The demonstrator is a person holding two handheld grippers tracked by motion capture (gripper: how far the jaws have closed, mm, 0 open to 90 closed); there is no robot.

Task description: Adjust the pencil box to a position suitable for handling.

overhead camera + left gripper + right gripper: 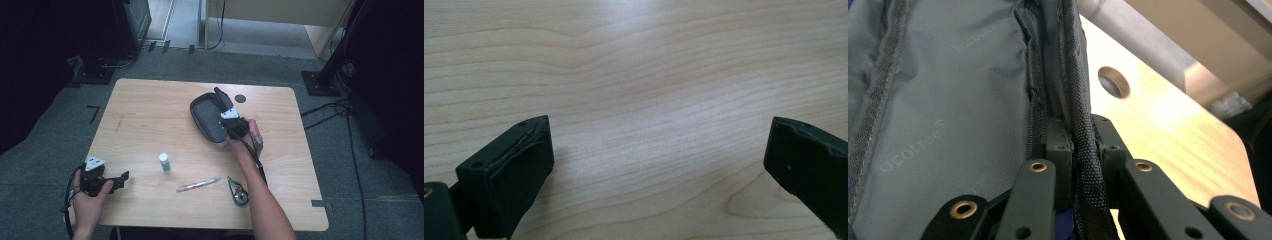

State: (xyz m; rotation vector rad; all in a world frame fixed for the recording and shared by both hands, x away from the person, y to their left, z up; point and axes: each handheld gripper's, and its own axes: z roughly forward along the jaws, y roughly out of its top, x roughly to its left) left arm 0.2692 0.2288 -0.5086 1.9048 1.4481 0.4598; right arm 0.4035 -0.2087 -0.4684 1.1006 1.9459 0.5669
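One pouch edge (1083, 150) sits pinched inside right claw (1083, 145).

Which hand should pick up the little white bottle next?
Probably the left. The left hand-held gripper is open and empty near the white bottle, while the right hand-held gripper is shut on the pouch's edge.

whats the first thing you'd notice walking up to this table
The open grey pencil case near the table's far middle draws the eye, with the right gripper shut on its black zipper edge. Next come the small things lined up along the near side: a white glue stick, a pen and a correction tape. The left gripper rests open at the near left corner.
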